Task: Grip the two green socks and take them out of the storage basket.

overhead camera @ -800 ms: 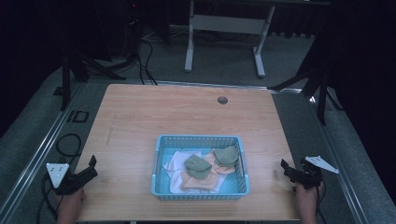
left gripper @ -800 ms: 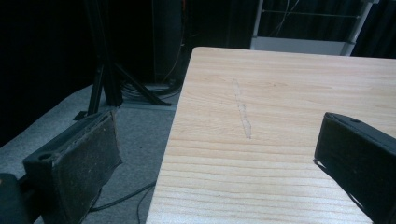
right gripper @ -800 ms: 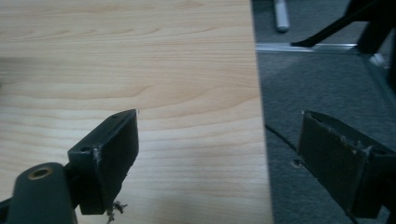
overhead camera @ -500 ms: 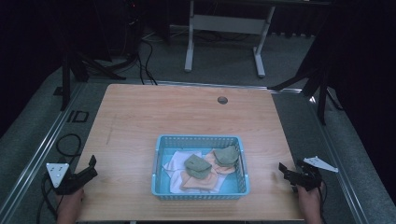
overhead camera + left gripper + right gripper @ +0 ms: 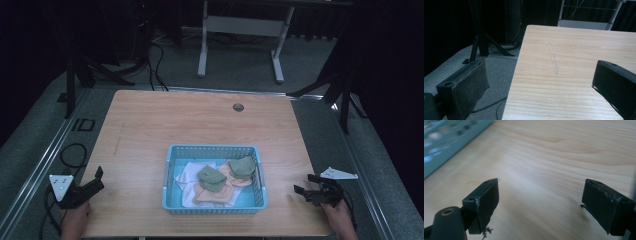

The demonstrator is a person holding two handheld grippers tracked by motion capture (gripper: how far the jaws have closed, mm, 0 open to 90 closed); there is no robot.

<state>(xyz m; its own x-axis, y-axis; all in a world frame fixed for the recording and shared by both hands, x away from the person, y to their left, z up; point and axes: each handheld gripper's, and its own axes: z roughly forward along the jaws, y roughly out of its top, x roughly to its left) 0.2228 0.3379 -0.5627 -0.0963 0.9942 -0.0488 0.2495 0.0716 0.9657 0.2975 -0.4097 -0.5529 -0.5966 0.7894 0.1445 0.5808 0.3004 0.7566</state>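
Left gripper (image 5: 98, 179) at the table's near left corner, jaws spread wide and empty, one over the floor, the other over bare wood (image 5: 574, 62)
Right gripper (image 5: 306, 183) at the near right edge, jaws likewise wide apart, nothing between them, pointing toward the basket
Blue basket (image 5: 215, 151) between the two, near the front edge, well apart from both
Inside: white cloth (image 5: 187, 174), orange cloths (image 5: 215, 195), two green folded pieces (image 5: 212, 176) on top
Small round hole (image 5: 238, 107) near the far edge
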